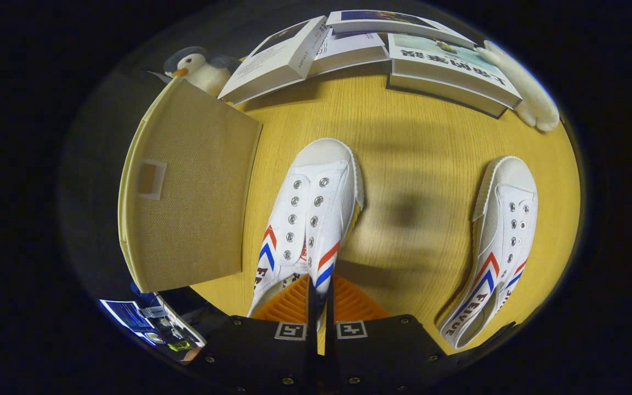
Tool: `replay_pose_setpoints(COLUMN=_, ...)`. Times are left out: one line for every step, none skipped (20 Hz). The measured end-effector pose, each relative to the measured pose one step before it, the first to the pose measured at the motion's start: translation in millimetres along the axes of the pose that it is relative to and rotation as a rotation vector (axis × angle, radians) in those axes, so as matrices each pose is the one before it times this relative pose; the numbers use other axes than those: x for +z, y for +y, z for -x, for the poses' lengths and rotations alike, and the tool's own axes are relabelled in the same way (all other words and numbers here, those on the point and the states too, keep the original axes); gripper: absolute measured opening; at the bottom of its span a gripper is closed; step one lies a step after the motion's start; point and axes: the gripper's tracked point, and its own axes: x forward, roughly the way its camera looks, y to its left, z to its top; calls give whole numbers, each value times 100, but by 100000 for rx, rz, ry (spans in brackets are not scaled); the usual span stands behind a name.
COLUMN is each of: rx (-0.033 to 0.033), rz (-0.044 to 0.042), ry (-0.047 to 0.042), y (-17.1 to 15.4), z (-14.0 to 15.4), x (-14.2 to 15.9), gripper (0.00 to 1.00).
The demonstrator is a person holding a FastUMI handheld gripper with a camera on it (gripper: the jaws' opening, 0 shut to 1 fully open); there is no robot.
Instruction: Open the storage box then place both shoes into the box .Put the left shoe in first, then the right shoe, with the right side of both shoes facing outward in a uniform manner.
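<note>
While the gripper (pixel 320 293) was held low over the wooden table (pixel 420 137), its two fingers were seen drawn almost together, and the side wall of the nearer white shoe (pixel 310 219) was pinched between them at the collar, so the tool was closed on that shoe. The shoe was pointed away from the fingers, toe ahead, and red and blue chevrons were shown on both of its sides. A dark shadow was cast on the wood just beside it, yet whether the sole was touching the table could not be told. Off to the right, well apart, the second white shoe (pixel 500 241) was laid on the table, toe likewise pointed away. To the left of the held shoe, the beige fabric storage box (pixel 190 186) was stood, a broad woven panel with a small label window turned toward the camera. Farther on, books (pixel 453 68) were spread along the table's back edge. A plush penguin (pixel 198 68) was propped behind the box, and a white plush toy (pixel 532 101) was laid past the books on the right.
</note>
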Motion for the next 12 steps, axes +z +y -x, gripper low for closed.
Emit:
replay_pose_setpoints(rx=831, rz=-802, ry=95, y=271, z=416, x=60, gripper=6)
replay_pose_setpoints(rx=333, rz=-293, ry=-107, y=-25, z=348, x=89, gripper=6)
replay_pose_setpoints(rx=-332, rz=204, ry=-5, y=79, z=537, x=32, gripper=5)
replay_pose_setpoints(rx=-583, rz=528, ry=-303, y=268, z=796, x=-60, gripper=5)
replay_pose_setpoints(rx=-169, rz=473, ry=-431, y=280, z=902, x=86, gripper=6)
replay_pose_setpoints(rx=406, rz=605, ry=-694, y=311, z=812, x=115, gripper=5)
replay_pose_setpoints(rx=735, rz=166, ry=-1025, y=467, z=963, x=307, gripper=6)
replay_pose_setpoints(rx=791, rz=462, ry=-1334, y=514, z=986, x=353, gripper=5)
replay_pose_setpoints(rx=739, rz=866, ry=-1491, y=643, z=1050, x=523, gripper=6)
replay_pose_setpoints(rx=710, rz=1077, ry=-1624, y=628, z=1025, x=479, gripper=5)
replay_pose_setpoints(rx=575, rz=1055, ry=-1707, y=695, z=982, x=675, gripper=6)
replay_pose_setpoints(rx=897, rz=1117, ry=-1654, y=679, z=904, x=321, gripper=6)
